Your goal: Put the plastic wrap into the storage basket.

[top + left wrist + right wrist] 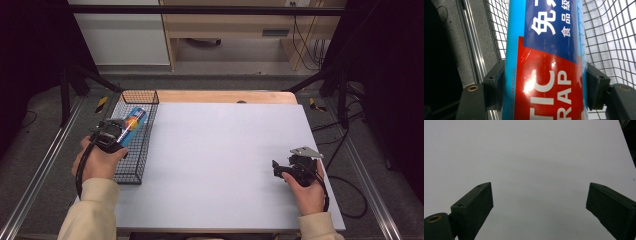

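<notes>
A long blue and red box of plastic wrap (134, 123) (546, 60) is clamped between the jaws of my left gripper (118, 132) (544, 86). The box hangs over the black wire basket (131, 172) at the table's left edge, pointing toward the basket's far end. Both jaw pads press on the box's sides in the left gripper view. My right gripper (278, 169) (539, 207) is held at the right side of the white table top (220, 150), jaws wide apart with nothing between them, just bare white surface.
The basket's mesh wall (609, 37) rises behind and beside the box. An aluminium rail (40, 165) runs along the floor left of the table. Beyond the table's far wooden edge (225, 96) stands a wooden desk frame (235, 30). Cables (350, 190) lie right of the table.
</notes>
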Available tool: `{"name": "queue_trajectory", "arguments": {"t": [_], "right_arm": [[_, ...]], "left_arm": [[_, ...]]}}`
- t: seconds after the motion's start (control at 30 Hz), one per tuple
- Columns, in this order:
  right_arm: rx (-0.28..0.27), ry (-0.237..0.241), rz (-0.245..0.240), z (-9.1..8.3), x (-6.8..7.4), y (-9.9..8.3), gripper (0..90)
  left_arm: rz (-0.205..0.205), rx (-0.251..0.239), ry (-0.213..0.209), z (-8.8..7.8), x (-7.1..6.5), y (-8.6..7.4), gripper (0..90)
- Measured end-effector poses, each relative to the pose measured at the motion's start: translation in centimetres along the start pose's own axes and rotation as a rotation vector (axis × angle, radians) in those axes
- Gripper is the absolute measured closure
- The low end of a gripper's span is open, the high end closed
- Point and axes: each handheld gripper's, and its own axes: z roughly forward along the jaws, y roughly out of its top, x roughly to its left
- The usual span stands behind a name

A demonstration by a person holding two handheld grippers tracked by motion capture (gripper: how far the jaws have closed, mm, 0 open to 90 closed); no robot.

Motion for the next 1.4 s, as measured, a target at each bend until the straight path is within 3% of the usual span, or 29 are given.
{"name": "queue_trajectory", "arguments": {"t": [0.17, 0.8, 1.4], "right_arm": [[0.000, 0.001, -0.003, 0.0, 0.0, 0.0, 7.5], [0.003, 0.003, -0.003, 0.1, 0.0, 0.0, 7.5], [0.003, 0.007, -0.007, 0.1, 0.0, 0.0, 7.5]], "left_arm": [[0.004, 0.022, -0.007, 0.5, -0.1, 0.1, 31.7], [-0.011, 0.029, -0.026, 1.1, -0.4, 0.1, 31.7], [0.014, 0.061, -0.026, 1.2, -0.5, 0.5, 31.7]]}}
